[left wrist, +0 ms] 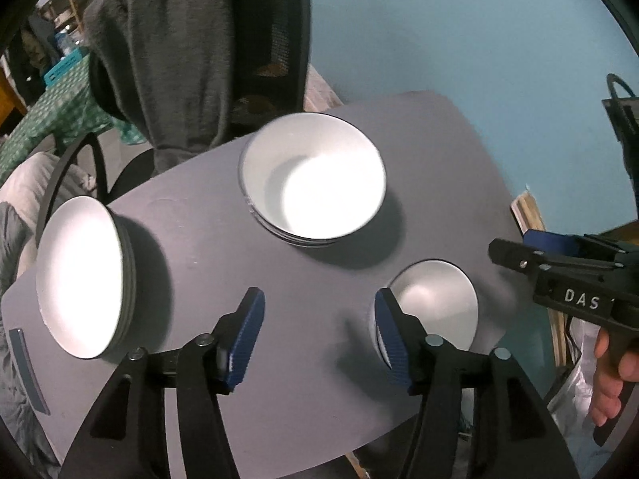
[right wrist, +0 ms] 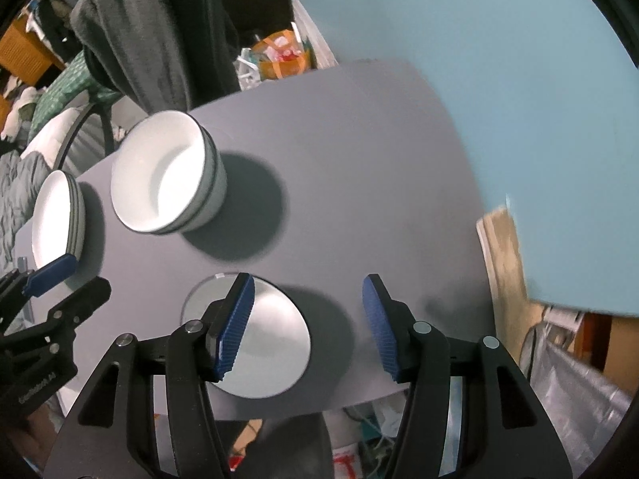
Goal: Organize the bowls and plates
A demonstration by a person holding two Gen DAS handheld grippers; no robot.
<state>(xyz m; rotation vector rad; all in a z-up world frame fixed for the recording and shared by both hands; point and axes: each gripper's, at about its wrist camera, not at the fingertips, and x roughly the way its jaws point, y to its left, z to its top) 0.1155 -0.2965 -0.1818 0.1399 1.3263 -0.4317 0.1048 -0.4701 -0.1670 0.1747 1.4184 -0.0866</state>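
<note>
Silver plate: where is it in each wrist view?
Left wrist: silver plate lower right, partly behind the left gripper's right finger.
Right wrist: silver plate lower centre, under the right gripper's left finger.
Shared landmark: stack of deep white bowls, beyond the plate on the grey table.

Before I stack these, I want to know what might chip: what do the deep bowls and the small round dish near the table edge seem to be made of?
The deep bowls look like glazed ceramic or melamine: glossy white inside, grey banded rims, thick walls. The small round dish looks like brushed metal, perhaps steel: dull silver sheen, thin edge. Neither is certain from sight.
</note>
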